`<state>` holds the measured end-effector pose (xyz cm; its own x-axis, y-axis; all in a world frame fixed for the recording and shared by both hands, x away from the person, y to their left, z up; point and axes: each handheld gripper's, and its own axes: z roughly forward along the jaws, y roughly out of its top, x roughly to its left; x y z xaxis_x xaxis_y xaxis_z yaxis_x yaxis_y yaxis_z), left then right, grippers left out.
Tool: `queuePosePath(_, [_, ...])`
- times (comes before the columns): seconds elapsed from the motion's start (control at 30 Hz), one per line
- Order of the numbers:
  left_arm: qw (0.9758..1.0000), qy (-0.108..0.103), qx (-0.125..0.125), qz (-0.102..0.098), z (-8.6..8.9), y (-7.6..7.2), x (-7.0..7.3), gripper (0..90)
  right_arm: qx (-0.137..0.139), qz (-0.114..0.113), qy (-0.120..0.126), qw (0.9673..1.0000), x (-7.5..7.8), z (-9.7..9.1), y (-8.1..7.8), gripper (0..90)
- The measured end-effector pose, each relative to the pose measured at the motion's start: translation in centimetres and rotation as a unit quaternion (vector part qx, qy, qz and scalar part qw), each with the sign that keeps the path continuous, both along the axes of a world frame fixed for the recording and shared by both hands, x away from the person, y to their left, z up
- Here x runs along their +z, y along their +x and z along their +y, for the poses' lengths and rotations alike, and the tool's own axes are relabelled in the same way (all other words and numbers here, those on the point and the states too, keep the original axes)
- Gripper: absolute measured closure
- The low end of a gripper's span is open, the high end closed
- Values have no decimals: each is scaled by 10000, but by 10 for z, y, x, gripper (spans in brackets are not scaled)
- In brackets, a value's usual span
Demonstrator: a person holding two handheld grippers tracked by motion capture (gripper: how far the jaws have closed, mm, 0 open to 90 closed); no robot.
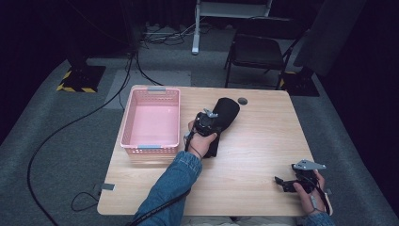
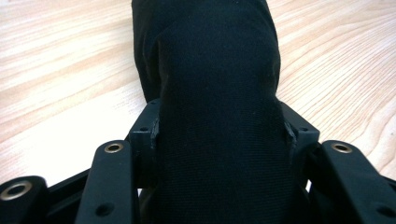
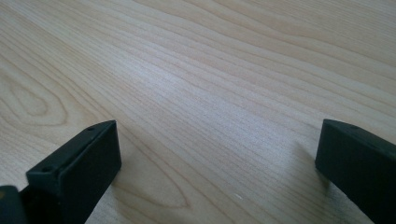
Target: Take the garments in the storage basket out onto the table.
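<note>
Now your left gripper (image 2: 219,154) is clamped round the black fabric roll (image 2: 210,70) — it runs straight ahead between the jaws; lift evenly toward the pink basket (image 1: 151,143). Right gripper (image 3: 217,158) spread wide, nothing in it.

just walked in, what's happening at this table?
A person works two hand-held tongs at a wooden table. The left tongs are clamped on a black fabric item lying mid-table, right of an empty pink basket. The right tongs sit open and idle over bare wood near the table's front right corner.
</note>
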<state>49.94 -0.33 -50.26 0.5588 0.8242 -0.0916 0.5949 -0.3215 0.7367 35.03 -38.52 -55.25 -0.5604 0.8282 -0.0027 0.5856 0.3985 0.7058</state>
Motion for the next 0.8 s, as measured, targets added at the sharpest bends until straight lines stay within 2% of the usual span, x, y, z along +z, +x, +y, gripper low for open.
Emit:
queuePosePath(0.23, [9999, 62, 22, 89, 1, 1, -10, 447, -1, 2, 0, 10000, 0, 0, 0, 1])
queuePosePath(0.57, [9999, 112, -26, 92, -5, 0, -18, 440, -2, 3, 0, 10000, 0, 0, 0, 1])
queuePosePath(0.8, [9987, 495, -120, -85, -13, -4, -22, 419, -2, 3, 0, 10000, 0, 0, 0, 1])
